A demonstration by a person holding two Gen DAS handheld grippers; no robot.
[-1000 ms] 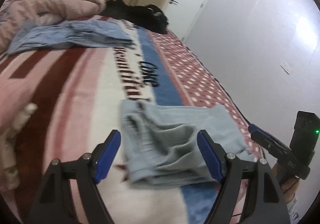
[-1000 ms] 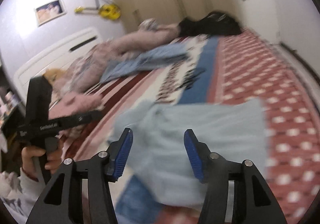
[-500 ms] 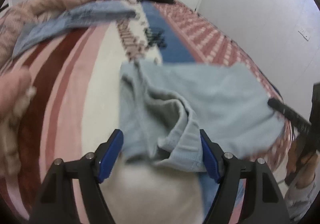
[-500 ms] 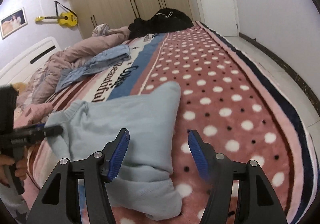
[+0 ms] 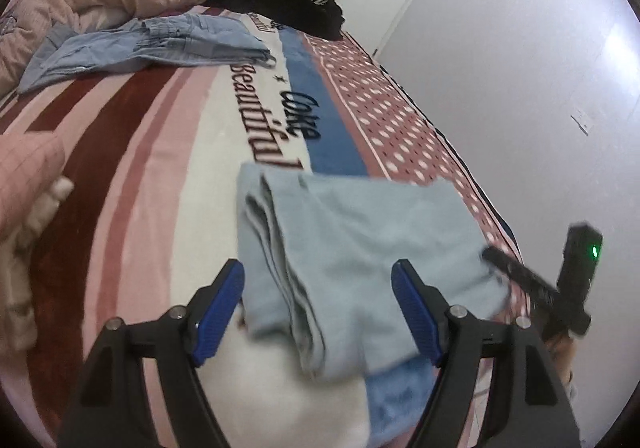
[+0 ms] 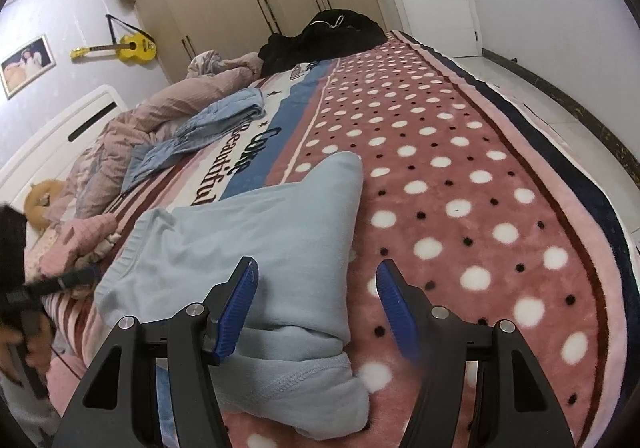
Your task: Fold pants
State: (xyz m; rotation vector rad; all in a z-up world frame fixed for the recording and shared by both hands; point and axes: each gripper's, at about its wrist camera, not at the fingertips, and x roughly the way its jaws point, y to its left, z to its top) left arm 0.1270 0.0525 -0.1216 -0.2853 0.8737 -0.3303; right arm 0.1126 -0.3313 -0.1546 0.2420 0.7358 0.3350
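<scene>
The light blue pants [image 5: 360, 248] lie folded on the bed blanket [image 5: 160, 167], near its front edge. The left claw [image 5: 320, 304] hangs over them with its jaws apart, holding nothing. The right claw [image 6: 316, 300] has just been opening; it holds nothing too. Jeans [image 5: 152, 43] lie at eleven o'clock

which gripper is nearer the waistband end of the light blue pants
Left. The left gripper hangs open right over the waistband end of the light blue pants. The right gripper is open at the opposite end, near the cuffs.
</scene>
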